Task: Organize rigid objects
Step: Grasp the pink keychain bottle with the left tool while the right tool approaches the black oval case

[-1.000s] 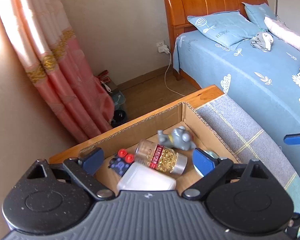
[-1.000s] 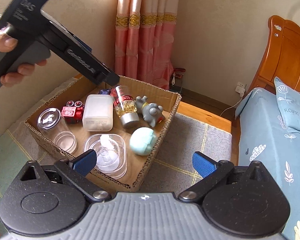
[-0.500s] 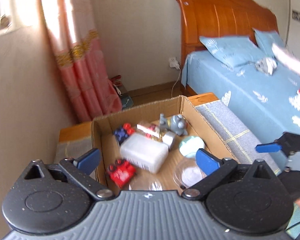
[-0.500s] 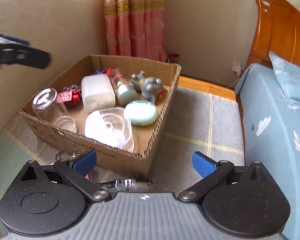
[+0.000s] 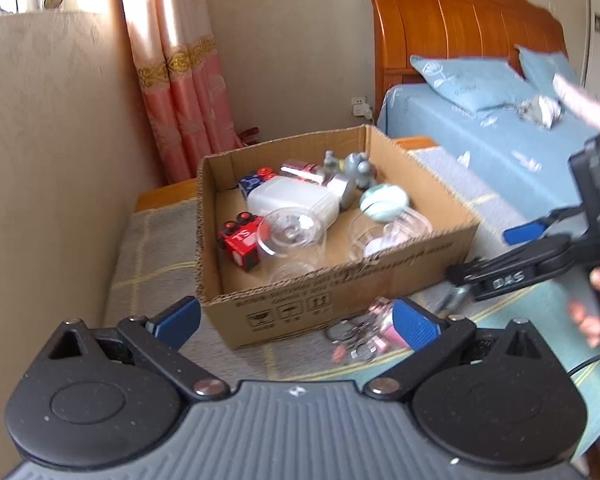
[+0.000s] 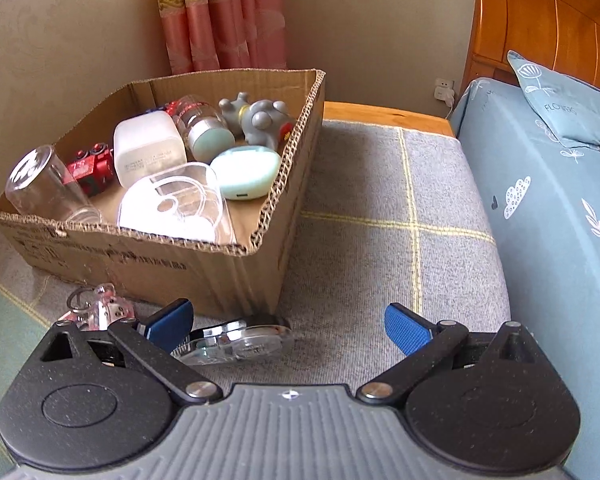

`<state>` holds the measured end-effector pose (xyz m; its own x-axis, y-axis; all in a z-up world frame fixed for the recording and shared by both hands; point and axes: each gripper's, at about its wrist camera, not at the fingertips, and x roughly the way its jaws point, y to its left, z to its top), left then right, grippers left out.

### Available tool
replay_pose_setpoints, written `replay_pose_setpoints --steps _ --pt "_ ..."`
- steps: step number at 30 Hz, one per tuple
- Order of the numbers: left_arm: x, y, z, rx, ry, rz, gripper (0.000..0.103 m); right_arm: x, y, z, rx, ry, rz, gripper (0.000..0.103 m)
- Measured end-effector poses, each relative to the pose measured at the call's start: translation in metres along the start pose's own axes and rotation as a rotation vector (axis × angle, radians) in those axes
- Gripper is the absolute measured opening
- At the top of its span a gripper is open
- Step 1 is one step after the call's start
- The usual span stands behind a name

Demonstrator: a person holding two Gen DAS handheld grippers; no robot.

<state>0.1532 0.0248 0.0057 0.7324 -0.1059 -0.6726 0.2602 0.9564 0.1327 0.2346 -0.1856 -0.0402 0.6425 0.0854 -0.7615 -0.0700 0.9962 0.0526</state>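
- Left gripper: blue-padded fingers spread wide, nothing between them, held above the cloth in front of the cardboard box.
- Right gripper: also spread wide and empty; its left pad sits just over a clear tape dispenser lying on the cloth against the box's near corner.
- Right gripper also shows in the left view at 3 o'clock, seen side-on, with the person's fingertips on its handle.
- Keyring cluster, pinkish clear charms and metal rings, on the cloth just outside the box front, at 5 o'clock of the box in the left view; blurred.
- Box is open-topped and sits on a grey checked cloth.
- Inside the box, near edge: clear glass tumbler tilted at the near-left corner; clear plastic lidded container beside it at the front wall.
- Mid box: red toy block car behind the tumbler; white rectangular container next to it; mint-green oval case against the right wall.
- Far box: capsule bottle lying on its side, silver cap toward the camera; grey toy figure at the far right; dark blue toy block behind the white container.
- Blue bed at 3 o'clock with pillow, wooden headboard beyond, pink curtain at 12 o'clock.
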Motion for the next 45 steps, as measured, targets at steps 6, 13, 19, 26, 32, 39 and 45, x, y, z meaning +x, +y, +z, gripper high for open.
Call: replay_pose_setpoints --steps 6,13,19,26,32,39,45 --pt "0.001 -0.003 -0.012 0.013 0.012 -0.019 0.102 -0.007 -0.006 -0.022 -0.009 0.025 -0.020 0.103" --pt "0.006 -0.008 -0.018 0.031 0.020 -0.070 0.102 -0.019 0.007 -0.052 -0.116 0.041 0.103 0.103" --pt "0.019 -0.017 -0.025 0.050 0.046 -0.169 0.102 -0.014 0.024 -0.062 -0.226 0.008 0.099 0.103" --pt "0.047 -0.029 -0.028 0.090 0.062 -0.298 0.102 -0.016 0.017 -0.066 -0.213 -0.030 0.094 0.103" --pt "0.070 -0.041 -0.025 0.126 0.047 -0.345 0.098 -0.018 0.014 -0.072 -0.212 -0.058 0.097 0.103" --pt "0.085 -0.051 -0.025 0.159 0.055 -0.373 0.091 -0.020 0.011 -0.075 -0.222 -0.071 0.109 0.103" --pt "0.093 -0.053 -0.025 0.154 0.059 -0.381 0.091 -0.021 0.012 -0.076 -0.223 -0.074 0.110 0.103"
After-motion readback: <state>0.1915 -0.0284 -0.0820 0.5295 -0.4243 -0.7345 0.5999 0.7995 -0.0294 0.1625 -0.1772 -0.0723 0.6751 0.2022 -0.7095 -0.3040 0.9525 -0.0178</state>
